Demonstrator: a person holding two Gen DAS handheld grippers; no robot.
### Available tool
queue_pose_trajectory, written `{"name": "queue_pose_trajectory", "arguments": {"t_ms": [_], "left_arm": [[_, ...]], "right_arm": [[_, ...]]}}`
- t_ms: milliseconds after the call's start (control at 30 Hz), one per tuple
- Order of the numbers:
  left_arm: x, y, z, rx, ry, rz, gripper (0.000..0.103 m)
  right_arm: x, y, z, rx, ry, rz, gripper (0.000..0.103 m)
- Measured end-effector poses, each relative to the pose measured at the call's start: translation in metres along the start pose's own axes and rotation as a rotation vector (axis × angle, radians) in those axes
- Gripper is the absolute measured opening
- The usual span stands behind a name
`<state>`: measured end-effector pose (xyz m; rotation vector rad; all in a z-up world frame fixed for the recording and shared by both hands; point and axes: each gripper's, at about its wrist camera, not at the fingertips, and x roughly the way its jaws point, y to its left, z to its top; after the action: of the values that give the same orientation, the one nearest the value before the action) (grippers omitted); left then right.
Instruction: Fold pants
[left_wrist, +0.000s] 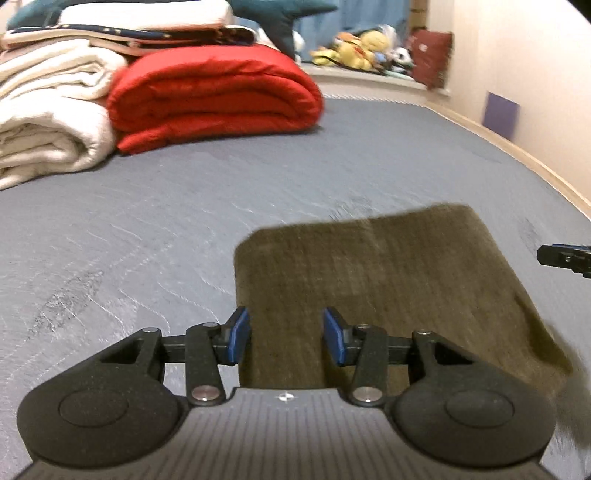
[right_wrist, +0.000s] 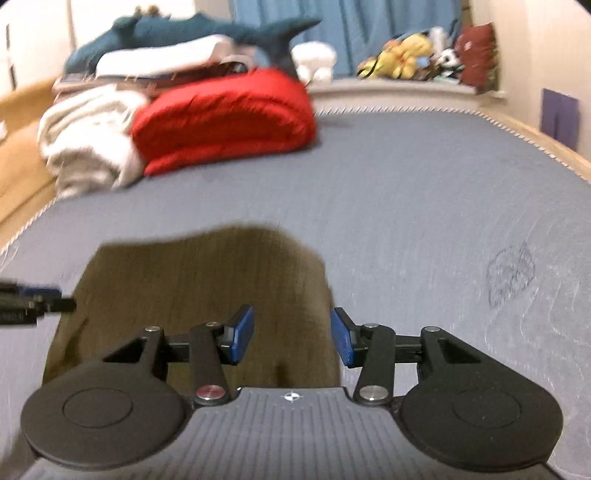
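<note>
The olive-brown pants (left_wrist: 388, 280) lie folded into a flat rectangle on the grey-blue mattress (left_wrist: 147, 221). My left gripper (left_wrist: 286, 336) is open and empty, over the pants' near left edge. The tip of my right gripper (left_wrist: 565, 258) shows at the right edge of that view. In the right wrist view the pants (right_wrist: 192, 288) lie ahead and to the left. My right gripper (right_wrist: 291, 338) is open and empty over their near right edge. The left gripper's tip (right_wrist: 33, 301) shows at the left edge of that view.
A red folded quilt (left_wrist: 214, 96) and white blankets (left_wrist: 48, 122) are stacked at the far left of the mattress. A plush shark (right_wrist: 192, 33) lies on top. Plush toys (left_wrist: 362, 48) sit on the sill beyond. A wall (left_wrist: 535, 74) runs along the right.
</note>
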<state>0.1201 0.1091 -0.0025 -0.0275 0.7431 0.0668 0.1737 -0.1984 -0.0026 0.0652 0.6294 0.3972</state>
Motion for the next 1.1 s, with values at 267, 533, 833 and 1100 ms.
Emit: {"name": "queue_pose_trajectory", "arguments": {"t_ms": [267,533,833,1100], "left_arm": [[0.015,-0.006,0.021,-0.022,-0.03,0.023,0.026],[0.06,0.01,0.015,-0.02,0.071,0.044,0.023],[0.006,0.013,0.021,0.001,0.015,0.008,0.025],[0.002,0.008,-0.025,0.152,0.215,-0.058,0.027]], "right_arm": [[0.057,0.021,0.029,0.058,-0.04,-0.053,0.048],[0.136,0.011,0.025,0.21,0.069,-0.142,0.056],[0.119,0.015,0.033,0.224,0.072,-0.194,0.056],[0.058,0.023,0.01,-0.068,0.211,-0.103,0.062]]}}
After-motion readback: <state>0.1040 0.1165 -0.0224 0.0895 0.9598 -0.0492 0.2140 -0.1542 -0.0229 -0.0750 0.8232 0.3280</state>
